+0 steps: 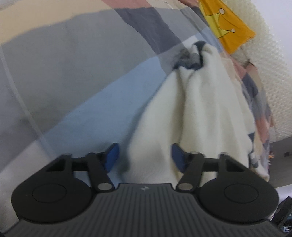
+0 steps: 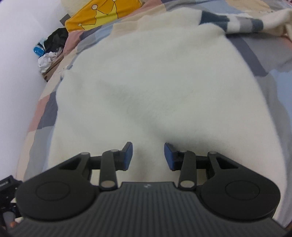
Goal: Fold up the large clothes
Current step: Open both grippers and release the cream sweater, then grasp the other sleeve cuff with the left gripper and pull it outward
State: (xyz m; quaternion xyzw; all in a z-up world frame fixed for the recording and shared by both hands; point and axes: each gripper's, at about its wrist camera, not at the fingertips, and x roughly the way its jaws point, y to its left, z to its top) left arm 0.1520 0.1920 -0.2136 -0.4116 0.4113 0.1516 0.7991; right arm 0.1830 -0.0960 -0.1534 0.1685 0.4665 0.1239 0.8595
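Note:
A large cream fleece garment [image 2: 155,73] lies spread on the patchwork bed cover [image 2: 43,113], with a navy and grey striped part [image 2: 235,23] at its far edge. In the left wrist view the same cream garment [image 1: 197,109] runs away in long folds to a bunched navy end [image 1: 193,60]. My left gripper [image 1: 145,156] is open, and a fold of the cream cloth lies between its blue pads [image 1: 113,156] without being pinched. Over the near part of the garment my right gripper [image 2: 148,155] stands open, the cloth below its blue pads [image 2: 168,156].
A yellow pillow with a crown print [image 2: 102,12] lies at the head of the bed, also seen as a yellow pillow [image 1: 230,27] in the left wrist view. Dark and white clothes with a blue bottle [image 2: 49,49] are piled beside the bed by the white wall [image 2: 16,54].

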